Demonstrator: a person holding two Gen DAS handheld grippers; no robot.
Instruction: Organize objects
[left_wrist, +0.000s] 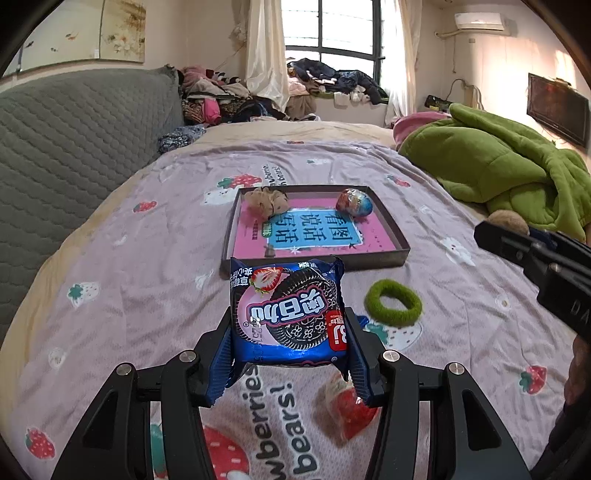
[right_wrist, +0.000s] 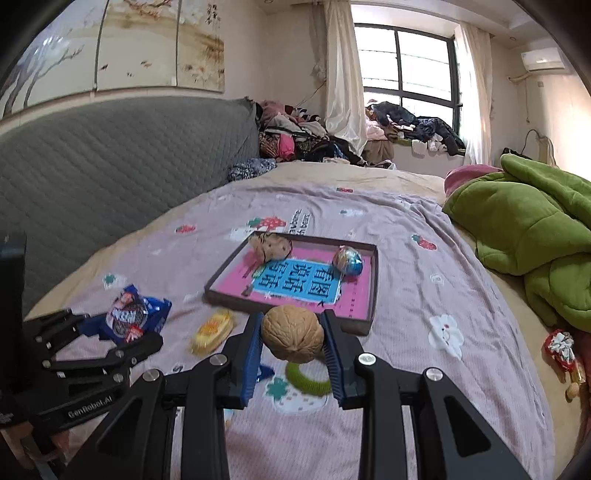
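My left gripper is shut on a blue cookie packet and holds it above the bedsheet, just short of the brown tray. My right gripper is shut on a walnut, in front of the tray's near edge. In the tray lie a pink book, a brown scrunchie and a foil egg. A green hair ring lies on the sheet right of the packet and shows below the walnut. The left gripper with the packet shows at the left of the right wrist view.
A red-white wrapped snack lies under my left gripper. A yellow wrapped snack lies left of the walnut. A red candy wrapper lies at the bed's right edge. A green blanket is piled at right. A grey headboard stands at left.
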